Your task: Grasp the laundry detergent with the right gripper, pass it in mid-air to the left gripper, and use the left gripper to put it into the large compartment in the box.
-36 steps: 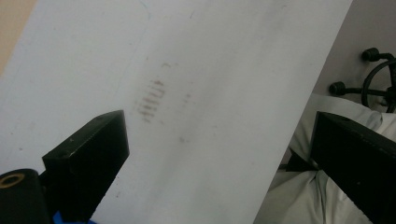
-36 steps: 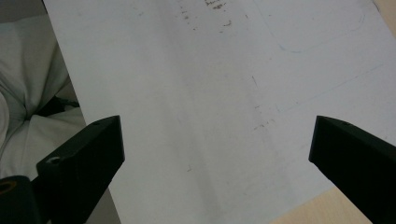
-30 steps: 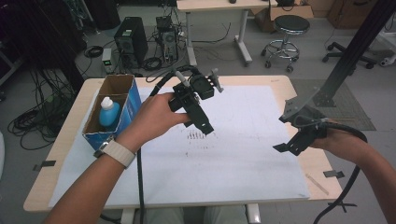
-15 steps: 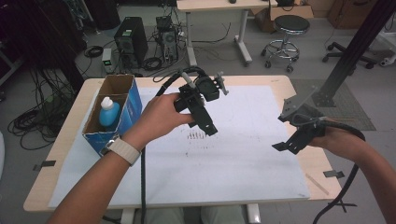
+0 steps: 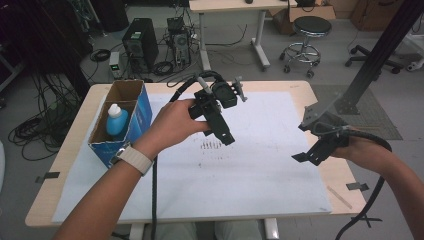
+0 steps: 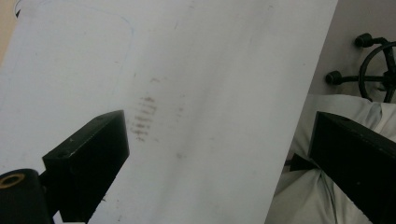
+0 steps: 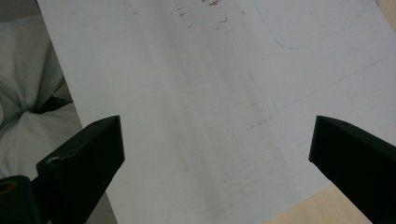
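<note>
I hold the left gripper (image 5: pixel 227 139) and right gripper (image 5: pixel 306 157) above the white sheet (image 5: pixel 250 165), jaws spread wide, gripping nothing; smudges (image 6: pixel 142 119) mark the sheet.

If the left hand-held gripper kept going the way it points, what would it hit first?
Probably the white paper sheet on the table, near its dark smudge marks. The left hand-held gripper is open and empty.
</note>
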Tool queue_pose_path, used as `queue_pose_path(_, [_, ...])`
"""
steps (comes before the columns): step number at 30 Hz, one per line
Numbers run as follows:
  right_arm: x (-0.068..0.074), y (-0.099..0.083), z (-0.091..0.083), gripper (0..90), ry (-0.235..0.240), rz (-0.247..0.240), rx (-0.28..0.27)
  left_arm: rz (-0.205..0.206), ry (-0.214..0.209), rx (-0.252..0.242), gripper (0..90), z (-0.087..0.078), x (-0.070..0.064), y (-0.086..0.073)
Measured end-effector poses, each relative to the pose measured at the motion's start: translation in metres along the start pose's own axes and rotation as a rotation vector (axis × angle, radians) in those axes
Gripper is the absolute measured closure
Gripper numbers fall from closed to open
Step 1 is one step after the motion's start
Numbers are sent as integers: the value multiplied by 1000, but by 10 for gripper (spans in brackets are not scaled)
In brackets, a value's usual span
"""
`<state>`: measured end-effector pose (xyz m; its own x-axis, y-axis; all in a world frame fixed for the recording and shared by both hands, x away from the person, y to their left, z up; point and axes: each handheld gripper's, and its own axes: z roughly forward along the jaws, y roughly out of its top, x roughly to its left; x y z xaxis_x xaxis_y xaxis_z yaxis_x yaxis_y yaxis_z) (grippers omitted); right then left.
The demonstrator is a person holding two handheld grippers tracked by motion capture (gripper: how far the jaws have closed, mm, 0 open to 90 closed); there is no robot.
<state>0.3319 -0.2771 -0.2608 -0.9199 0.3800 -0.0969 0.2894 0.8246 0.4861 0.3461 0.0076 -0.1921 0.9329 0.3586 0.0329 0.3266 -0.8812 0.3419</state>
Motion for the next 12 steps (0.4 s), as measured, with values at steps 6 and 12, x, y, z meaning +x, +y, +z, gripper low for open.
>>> queue_pose_path(6, [1, -2, 0, 32, 1, 1, 0, 1, 1, 4, 57, 0, 0, 0])
queue_pose_path(12, [1, -3, 1, 32, 2, 0, 2, -3, -1, 2, 57, 0, 1, -1])
